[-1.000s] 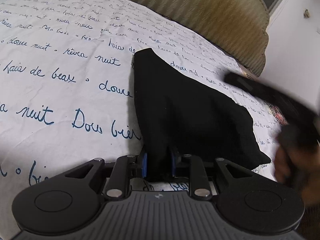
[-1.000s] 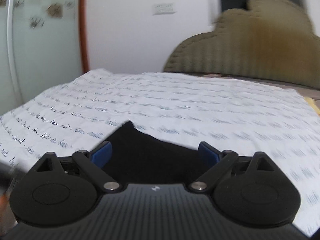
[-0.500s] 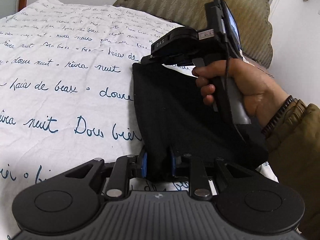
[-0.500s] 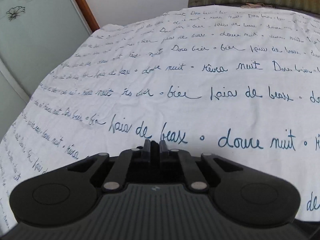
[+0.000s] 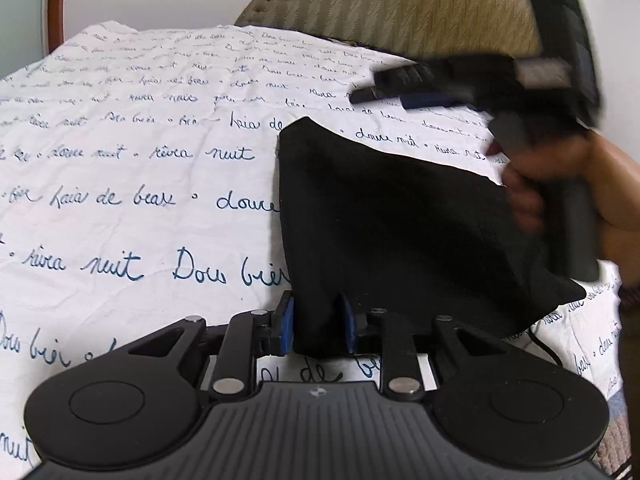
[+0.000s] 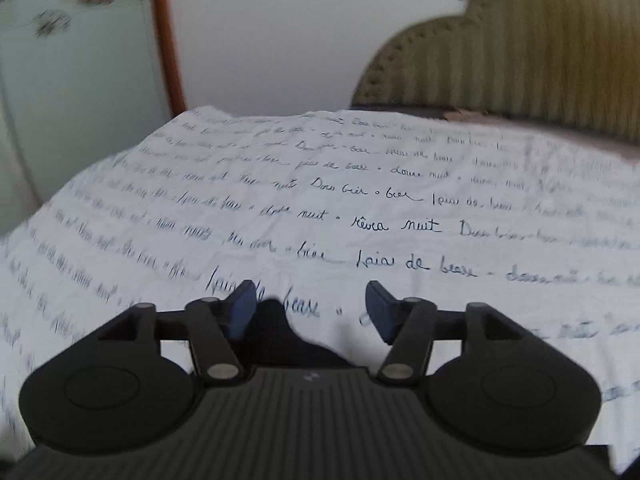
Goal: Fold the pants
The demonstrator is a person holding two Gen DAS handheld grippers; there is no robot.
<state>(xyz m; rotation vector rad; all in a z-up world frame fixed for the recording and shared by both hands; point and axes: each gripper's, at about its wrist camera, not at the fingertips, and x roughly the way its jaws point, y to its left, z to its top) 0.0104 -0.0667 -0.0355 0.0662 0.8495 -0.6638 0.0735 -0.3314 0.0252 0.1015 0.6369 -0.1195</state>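
The black pants are lying on the bed sheet, near the right side. The left hand-held gripper is pinching their near edge. The right hand-held gripper is open, holding nothing. The cloth could slip out and unfold.

Bed covered by white sheet printed with blue cursive script. Folded black pants lie on it. Padded olive headboard at far end.
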